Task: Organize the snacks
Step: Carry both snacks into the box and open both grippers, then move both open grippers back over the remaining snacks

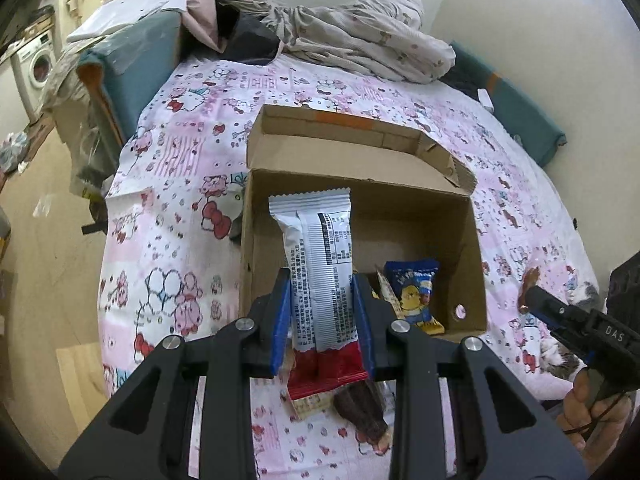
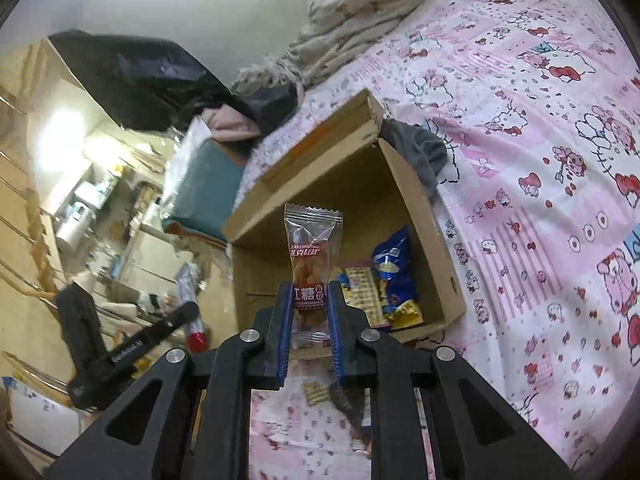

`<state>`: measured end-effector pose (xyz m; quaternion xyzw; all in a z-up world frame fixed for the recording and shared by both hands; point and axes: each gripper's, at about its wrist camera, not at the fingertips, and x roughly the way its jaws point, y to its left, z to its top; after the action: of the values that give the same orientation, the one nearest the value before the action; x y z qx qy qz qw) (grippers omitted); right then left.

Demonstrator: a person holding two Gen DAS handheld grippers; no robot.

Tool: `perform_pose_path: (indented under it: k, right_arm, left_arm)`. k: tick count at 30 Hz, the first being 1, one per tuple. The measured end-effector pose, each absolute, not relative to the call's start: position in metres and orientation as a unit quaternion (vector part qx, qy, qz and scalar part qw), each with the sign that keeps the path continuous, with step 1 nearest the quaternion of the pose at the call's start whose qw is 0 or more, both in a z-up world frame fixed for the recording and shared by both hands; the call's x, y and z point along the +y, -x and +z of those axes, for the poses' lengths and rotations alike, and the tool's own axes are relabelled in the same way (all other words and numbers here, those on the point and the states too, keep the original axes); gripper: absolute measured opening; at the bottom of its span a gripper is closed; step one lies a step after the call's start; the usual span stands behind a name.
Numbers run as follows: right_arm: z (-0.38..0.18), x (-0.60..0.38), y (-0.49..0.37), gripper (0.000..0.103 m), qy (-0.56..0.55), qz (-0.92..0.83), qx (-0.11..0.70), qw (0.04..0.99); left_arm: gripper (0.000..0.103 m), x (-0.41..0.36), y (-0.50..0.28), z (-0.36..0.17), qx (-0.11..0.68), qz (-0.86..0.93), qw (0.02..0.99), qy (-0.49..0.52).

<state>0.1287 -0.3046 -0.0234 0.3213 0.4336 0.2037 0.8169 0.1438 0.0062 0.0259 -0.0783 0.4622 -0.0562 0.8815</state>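
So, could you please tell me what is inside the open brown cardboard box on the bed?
The cardboard box holds a blue snack packet and a yellow patterned packet. The right gripper and its clear twist-snack packet cover part of the floor.

Clear snack packet (image 2: 311, 264) reads "ZAKESHUSHU"; right gripper (image 1: 528, 300) reads "DAS".

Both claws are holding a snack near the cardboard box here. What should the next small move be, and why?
Probably lower the left claw a little into the cardboard box and release. It is shut on the silver and red snack bar, which already hangs over the box's open floor, left of the blue snack packet lying inside. The right claw, shut on the clear twist-snack packet, can follow.
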Motion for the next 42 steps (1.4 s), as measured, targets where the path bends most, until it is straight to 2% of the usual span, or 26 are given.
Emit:
perform_pose_path:
  k: [7, 12, 28, 30, 33, 34, 35, 36, 37, 38, 39, 42]
  right_arm:
    - [-0.042, -0.283, -0.164, 0.018, -0.255, 0.191, 0.468, 0.824]
    - [-0.066, -0.272, -0.171, 0.018, -0.25, 0.181, 0.501, 0.808]
    - [-0.078, -0.251, -0.173, 0.021, -0.245, 0.202, 0.526, 0.789]
    - [-0.074, -0.247, -0.174, 0.021, -0.239, 0.205, 0.524, 0.791]
    - [-0.073, -0.244, -0.175, 0.021, -0.236, 0.205, 0.525, 0.792]
    - [-0.073, -0.245, -0.175, 0.022, -0.236, 0.202, 0.525, 0.792]
    - [-0.074, -0.246, -0.176, 0.024, -0.234, 0.199, 0.526, 0.793]
    - [-0.074, -0.246, -0.176, 0.032, -0.233, 0.196, 0.526, 0.794]
    - [-0.073, -0.248, -0.176, 0.038, -0.233, 0.191, 0.523, 0.797]
    - [-0.073, -0.25, -0.175, 0.059, -0.235, 0.188, 0.52, 0.799]
    - [-0.071, -0.251, -0.174, 0.076, -0.238, 0.185, 0.513, 0.804]
    - [-0.065, -0.251, -0.173, 0.081, -0.226, 0.179, 0.501, 0.816]
  left_arm:
    - [0.026, 0.001, -0.167, -0.004, 0.466, -0.053, 0.881, 0.069]
    - [0.026, 0.003, -0.175, -0.032, 0.477, -0.046, 0.875, 0.066]
    - [0.027, 0.003, -0.175, -0.051, 0.498, -0.041, 0.864, 0.064]
    - [0.031, 0.003, -0.174, -0.052, 0.499, -0.041, 0.863, 0.066]
    - [0.043, 0.002, -0.172, -0.049, 0.495, -0.041, 0.866, 0.066]
    - [0.051, 0.001, -0.172, -0.048, 0.495, -0.046, 0.865, 0.068]
    - [0.062, 0.001, -0.171, -0.047, 0.494, -0.046, 0.865, 0.071]
    - [0.068, 0.001, -0.17, -0.046, 0.493, -0.043, 0.866, 0.072]
    - [0.078, 0.002, -0.169, -0.044, 0.49, -0.039, 0.868, 0.073]
    - [0.082, 0.002, -0.168, -0.043, 0.486, -0.036, 0.87, 0.073]
    - [0.082, 0.002, -0.167, -0.041, 0.482, -0.036, 0.872, 0.073]
    - [0.082, 0.003, -0.165, -0.038, 0.477, -0.039, 0.875, 0.073]
